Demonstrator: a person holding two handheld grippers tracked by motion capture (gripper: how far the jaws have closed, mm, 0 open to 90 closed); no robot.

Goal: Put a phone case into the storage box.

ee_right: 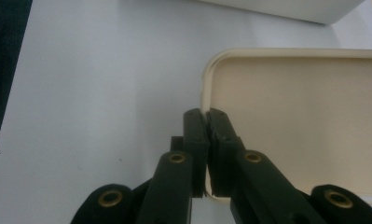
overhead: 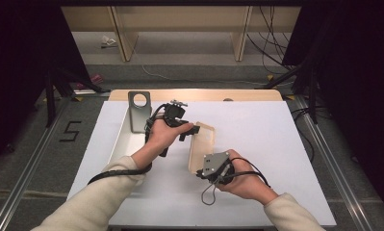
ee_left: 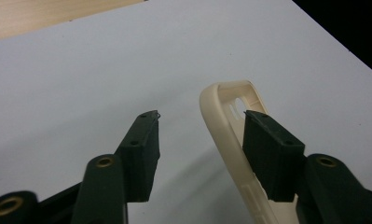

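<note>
A cream phone case (overhead: 201,147) lies on the white desk (overhead: 257,139) — the right hand-held gripper (overhead: 210,169) pinches its near rim, jaws clamped, while the left hand-held gripper (overhead: 192,129), half open, straddles the far rim without pressing it.

Cream phone case (ee_left: 221,121) (white table (overhead: 257,130)).

- One cream phone case (overhead: 202,146), near the middle of the high view.
- Two hand-held grippers: the left gripper (overhead: 192,129) and the right gripper (overhead: 202,169).
- One white tray (overhead: 118,140), left of centre.
- One grey metal bracket (overhead: 140,111) with a round hole, upper left of centre.
</note>
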